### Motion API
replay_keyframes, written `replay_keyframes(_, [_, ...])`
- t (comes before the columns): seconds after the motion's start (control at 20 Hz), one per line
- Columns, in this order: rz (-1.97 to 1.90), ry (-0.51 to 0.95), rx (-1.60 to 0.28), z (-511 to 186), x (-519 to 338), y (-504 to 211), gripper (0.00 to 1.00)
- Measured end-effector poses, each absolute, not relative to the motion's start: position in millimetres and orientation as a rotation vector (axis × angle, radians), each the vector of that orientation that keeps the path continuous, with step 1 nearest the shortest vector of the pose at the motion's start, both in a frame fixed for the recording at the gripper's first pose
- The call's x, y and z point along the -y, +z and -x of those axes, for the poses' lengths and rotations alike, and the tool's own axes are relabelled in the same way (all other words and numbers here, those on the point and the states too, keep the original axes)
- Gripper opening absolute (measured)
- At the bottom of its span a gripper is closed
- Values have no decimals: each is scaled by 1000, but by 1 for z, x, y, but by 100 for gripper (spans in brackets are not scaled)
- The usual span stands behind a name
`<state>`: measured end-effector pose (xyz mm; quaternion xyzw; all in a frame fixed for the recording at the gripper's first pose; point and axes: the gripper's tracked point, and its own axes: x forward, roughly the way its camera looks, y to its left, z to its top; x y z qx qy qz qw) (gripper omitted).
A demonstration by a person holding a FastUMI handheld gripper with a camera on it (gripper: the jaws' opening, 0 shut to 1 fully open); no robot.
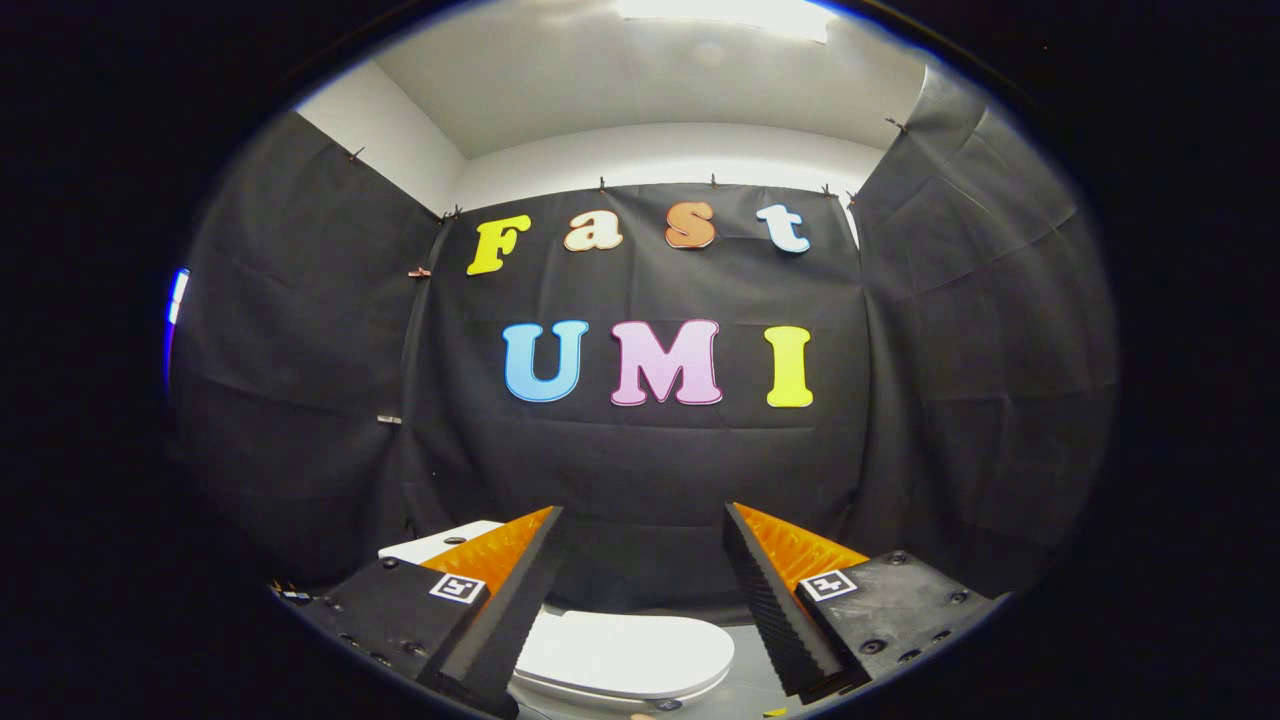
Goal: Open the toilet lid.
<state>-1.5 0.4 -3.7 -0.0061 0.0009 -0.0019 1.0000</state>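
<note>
Tool (645,600) fingers spread wide, empty, above the closed white glossy plastic toilet lid (625,655). Lid likely rigid, light, slippery; grip its front rim.

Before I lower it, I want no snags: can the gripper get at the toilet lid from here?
Probably yes. The gripper is open and holds nothing, and the closed toilet lid lies below, between the fingers, with nothing lying between them and the lid.

Black cloth wall (640,470) hangs well beyond the fingers, creased, pinned along its top edge with small clips (603,184). White wall (660,150) and ceiling above it, bright ceiling light (725,15) overhead. Grey floor (745,690) low between the fingers.
</note>
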Motion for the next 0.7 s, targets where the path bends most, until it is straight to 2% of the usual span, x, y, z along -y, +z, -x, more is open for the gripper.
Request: replay_keyframes(0.7, [-6,-10,-14,-2,3,-12,98])
